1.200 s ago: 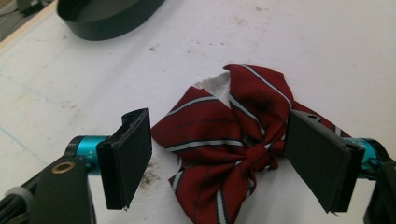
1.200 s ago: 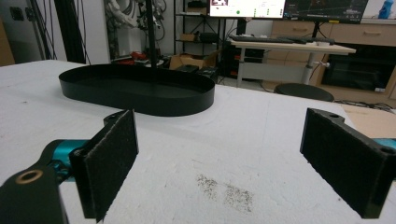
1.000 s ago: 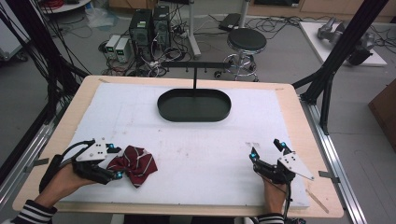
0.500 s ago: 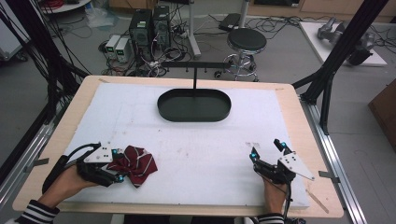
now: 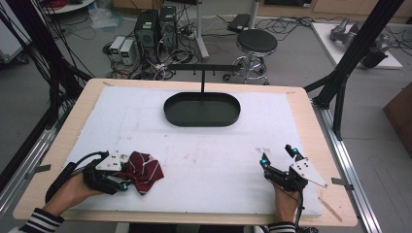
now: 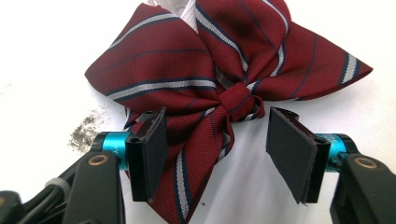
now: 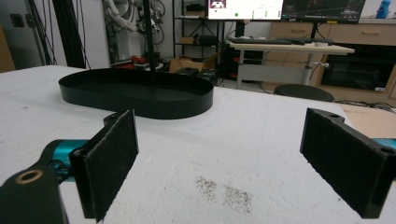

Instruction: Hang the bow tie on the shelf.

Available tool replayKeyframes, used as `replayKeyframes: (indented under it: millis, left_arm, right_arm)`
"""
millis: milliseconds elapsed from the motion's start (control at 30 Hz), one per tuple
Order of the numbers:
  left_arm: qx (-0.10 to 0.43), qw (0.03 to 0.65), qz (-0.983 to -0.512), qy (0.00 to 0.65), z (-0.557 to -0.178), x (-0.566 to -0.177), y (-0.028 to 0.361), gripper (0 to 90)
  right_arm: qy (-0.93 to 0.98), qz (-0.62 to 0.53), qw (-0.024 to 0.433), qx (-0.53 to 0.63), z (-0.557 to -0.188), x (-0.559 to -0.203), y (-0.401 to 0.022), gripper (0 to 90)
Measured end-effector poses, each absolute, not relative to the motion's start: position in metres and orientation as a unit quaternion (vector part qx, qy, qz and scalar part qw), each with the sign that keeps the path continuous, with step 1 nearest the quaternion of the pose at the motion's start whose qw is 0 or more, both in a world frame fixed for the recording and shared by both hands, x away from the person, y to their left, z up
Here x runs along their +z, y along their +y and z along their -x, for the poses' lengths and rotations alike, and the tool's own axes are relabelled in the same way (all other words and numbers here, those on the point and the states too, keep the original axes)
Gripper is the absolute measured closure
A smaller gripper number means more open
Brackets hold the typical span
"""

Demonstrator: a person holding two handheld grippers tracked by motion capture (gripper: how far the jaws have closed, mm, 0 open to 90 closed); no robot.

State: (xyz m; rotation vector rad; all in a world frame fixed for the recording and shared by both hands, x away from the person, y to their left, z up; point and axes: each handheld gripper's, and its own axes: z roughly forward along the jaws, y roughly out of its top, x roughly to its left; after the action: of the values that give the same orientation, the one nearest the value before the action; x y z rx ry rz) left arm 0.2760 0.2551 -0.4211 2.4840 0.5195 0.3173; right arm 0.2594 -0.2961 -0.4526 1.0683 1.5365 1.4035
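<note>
At the surface's (image 5: pixel 209 160) near left, the left gripper (image 6: pixel 219 140) has just been narrowing its still-spread jaws around the striped bow tie (image 6: pixel 224 70), not yet pinching; next, squeeze its knot; the right gripper (image 5: pixel 278 159) rests, jaws wide, empty.

The left tool (image 5: pixel 127 180) lies low at about eight o'clock, pointing toward three o'clock, the left hand (image 5: pixel 73 189) gripping it from behind with a striped sleeve at the wrist. Its jaws have just been closing and stand part open, pads not yet pressing. The right tool (image 5: pixel 277 158), at five o'clock, points toward twelve, jaws spread wide with nothing between them.
</note>
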Motion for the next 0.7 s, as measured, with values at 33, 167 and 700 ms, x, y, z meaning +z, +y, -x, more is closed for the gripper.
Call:
replayKeyframes:
  millis: [33, 167, 700]
  left_arm:
    - [0.118, 0.286, -0.930, 0.197, -0.2767, -0.4211, 0.2550, 42.1]
    - [0.113, 0.288, -0.929, 0.204, -0.2778, -0.4218, 0.2547, 44.3]
    - [0.095, 0.290, -0.929, 0.208, -0.2803, -0.4224, 0.2621, 63.6]
  right_arm:
    - [0.605, -0.420, 0.390, 0.552, -0.2594, -0.4526, -0.2961, 10.4]
    - [0.604, -0.420, 0.391, 0.552, -0.2594, -0.4526, -0.2961, 10.4]
    - [0.603, -0.420, 0.392, 0.554, -0.2594, -0.4527, -0.2969, 10.4]
